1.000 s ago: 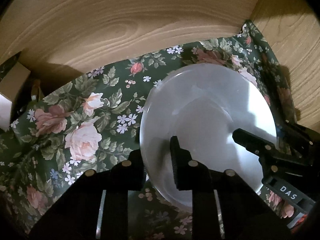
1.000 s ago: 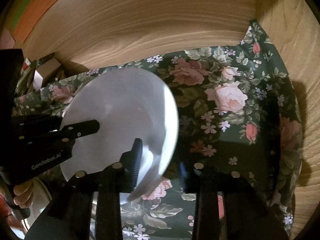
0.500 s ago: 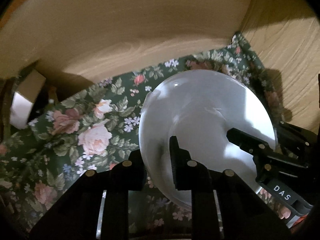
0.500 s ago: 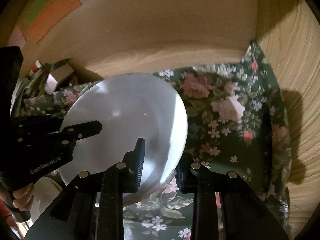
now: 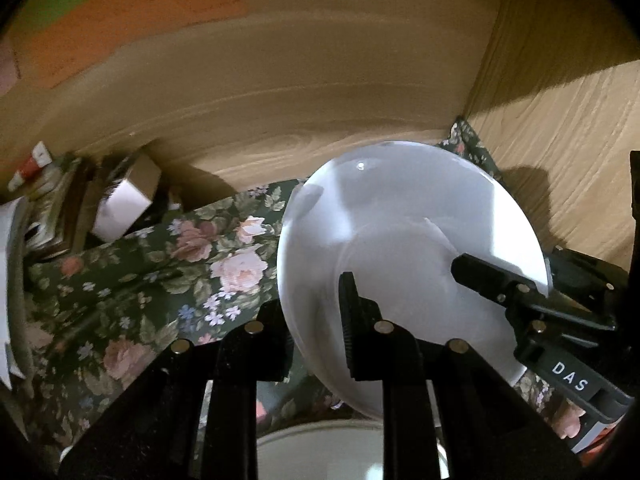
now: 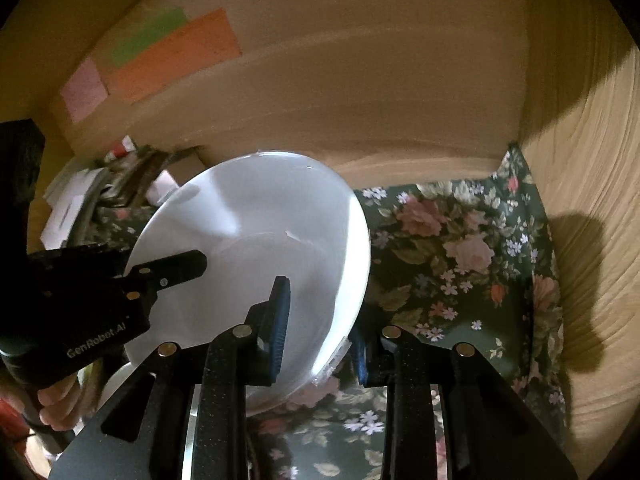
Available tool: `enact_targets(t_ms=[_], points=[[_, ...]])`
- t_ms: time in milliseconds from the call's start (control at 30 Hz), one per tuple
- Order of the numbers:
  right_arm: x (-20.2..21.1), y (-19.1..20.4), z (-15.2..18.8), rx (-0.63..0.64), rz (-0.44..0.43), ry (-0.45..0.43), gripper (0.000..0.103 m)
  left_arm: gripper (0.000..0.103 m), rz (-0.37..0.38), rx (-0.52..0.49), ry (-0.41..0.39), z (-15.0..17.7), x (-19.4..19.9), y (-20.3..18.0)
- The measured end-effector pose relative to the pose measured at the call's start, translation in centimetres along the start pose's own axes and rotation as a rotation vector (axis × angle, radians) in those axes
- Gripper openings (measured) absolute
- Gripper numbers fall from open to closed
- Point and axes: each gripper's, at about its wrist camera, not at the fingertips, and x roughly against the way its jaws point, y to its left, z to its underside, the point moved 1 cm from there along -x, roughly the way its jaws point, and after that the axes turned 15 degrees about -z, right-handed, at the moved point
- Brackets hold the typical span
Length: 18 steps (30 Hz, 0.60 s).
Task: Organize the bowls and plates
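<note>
Landmark: white plate (image 5: 404, 248), held tilted above the floral cloth (image 5: 160, 280), near the corner where the wooden back wall (image 5: 320, 100) meets the side wall (image 5: 560, 140).

Far left of plate: clutter of boxes (image 5: 128, 196) and papers against the back wall. Orange and green sheets (image 6: 172, 52) stuck on the wall above it.

Left gripper (image 5: 316, 320): clenched on the plate's left rim, one finger over the face, the other behind the rim.

Right gripper (image 6: 320, 320): clamped on the plate's right rim (image 6: 344, 280), blue pads on both sides.

A person's hand (image 6: 60, 400) holds the left gripper's handle.

Below plate: pale rim of another dish (image 5: 344, 432), type unclear.
</note>
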Motion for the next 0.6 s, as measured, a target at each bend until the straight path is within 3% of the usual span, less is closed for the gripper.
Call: enact_targets(t_ms=[600], points=[[1.7, 6.7, 1.4, 0.101, -0.036, -0.039, 0.024, 0.019, -0.041, 0.082, -0.089, 4.3, 6.1, 4.6]])
